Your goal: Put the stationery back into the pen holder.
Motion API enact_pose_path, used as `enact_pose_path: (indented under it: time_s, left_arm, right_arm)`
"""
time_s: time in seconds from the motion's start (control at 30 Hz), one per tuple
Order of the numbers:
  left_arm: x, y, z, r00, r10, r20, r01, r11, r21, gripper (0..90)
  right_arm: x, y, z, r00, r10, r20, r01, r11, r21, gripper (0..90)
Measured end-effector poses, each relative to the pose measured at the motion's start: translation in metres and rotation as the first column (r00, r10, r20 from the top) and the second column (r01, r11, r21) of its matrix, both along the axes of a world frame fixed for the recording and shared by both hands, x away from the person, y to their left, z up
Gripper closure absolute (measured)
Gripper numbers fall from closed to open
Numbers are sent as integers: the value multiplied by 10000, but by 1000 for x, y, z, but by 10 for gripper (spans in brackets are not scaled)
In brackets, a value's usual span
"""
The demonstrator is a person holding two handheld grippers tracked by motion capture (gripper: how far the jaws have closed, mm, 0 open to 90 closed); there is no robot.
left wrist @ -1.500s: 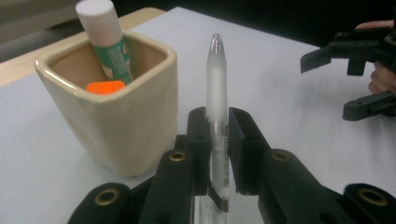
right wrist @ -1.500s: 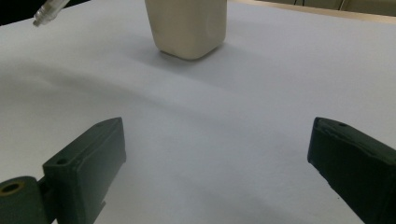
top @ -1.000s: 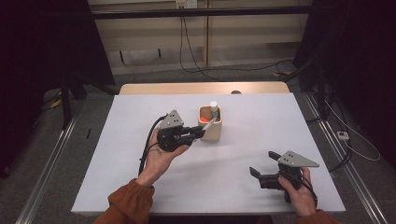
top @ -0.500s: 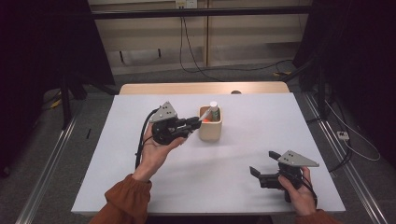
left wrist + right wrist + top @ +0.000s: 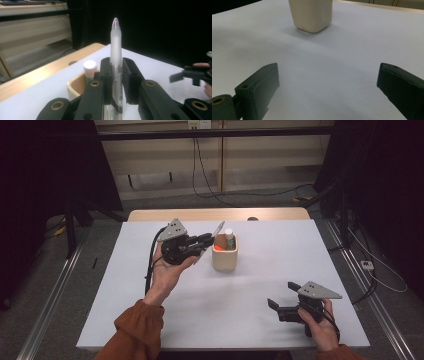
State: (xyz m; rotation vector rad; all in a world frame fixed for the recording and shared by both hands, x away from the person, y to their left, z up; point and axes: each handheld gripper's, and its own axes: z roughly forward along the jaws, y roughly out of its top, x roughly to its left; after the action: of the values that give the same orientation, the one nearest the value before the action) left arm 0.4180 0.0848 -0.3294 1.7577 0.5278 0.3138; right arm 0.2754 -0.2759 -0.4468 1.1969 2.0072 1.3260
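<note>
A translucent pen is clamped between the jaws of the left gripper, tip pointing up and away, and is held above the table just to the left of the beige holder at the far middle of the table. A white-capped bottle and something orange are seen inside the holder. The pen is pinched low on its barrel, so it could be tilted or let slip if the tip is knocked against the holder's rim; the light holder (unsecured, it seems) could also be tipped by a sideways nudge. The right gripper is rested at the near right with its jaws wide apart and nothing between them.

Compared with a second ago, the left gripper is seen higher and farther to the left of the holder, with the pen carried clear of it, while the right gripper is unmoved.
</note>
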Motion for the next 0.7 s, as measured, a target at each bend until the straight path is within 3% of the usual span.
enact_pose_path:
  time_s: [0.7]
  left_arm:
    - [32,-11,0,9968,788,-141,-790,9967,-188,797]
  right_arm:
    - [-1,0,0,10000,-7,15,7,10000,11,39]
